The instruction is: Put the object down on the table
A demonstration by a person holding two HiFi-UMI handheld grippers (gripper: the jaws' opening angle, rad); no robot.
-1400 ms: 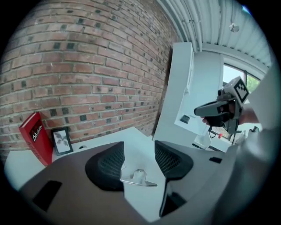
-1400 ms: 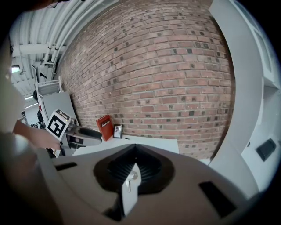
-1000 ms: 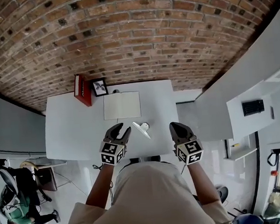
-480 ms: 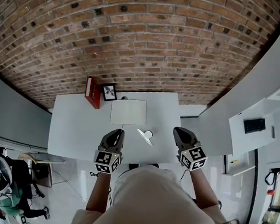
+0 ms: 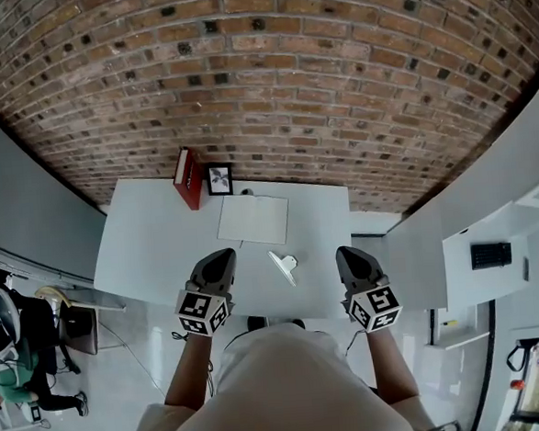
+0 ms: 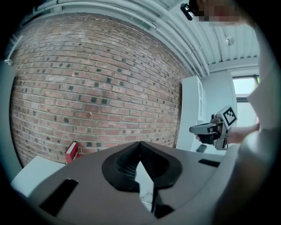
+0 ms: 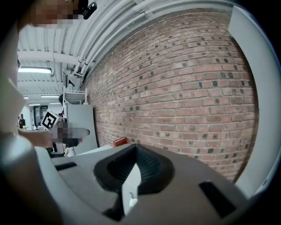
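Note:
A small white and silver clip-like object [image 5: 281,263] lies on the white table [image 5: 152,246], near its front edge and between my two grippers. My left gripper [image 5: 221,257] hangs over the front edge to the object's left, shut with nothing in its jaws; its tips [image 6: 140,144] meet in the left gripper view. My right gripper [image 5: 348,252] is held at the same height to the object's right, also shut and empty, with its tips [image 7: 135,146] together. Neither gripper touches the object. The right gripper [image 6: 211,129] also shows from the side in the left gripper view.
A red book [image 5: 189,178] and a small framed picture [image 5: 219,178] stand at the table's back edge, against the brick wall [image 5: 260,82]. A white notebook [image 5: 253,219] lies behind the object. A white counter [image 5: 455,234] runs to the right. A person sits at far lower left [image 5: 13,366].
The left gripper's jaws have gone from open to shut, with nothing in them. Both grippers have stayed by the table's front edge, and the object has not moved on the table.

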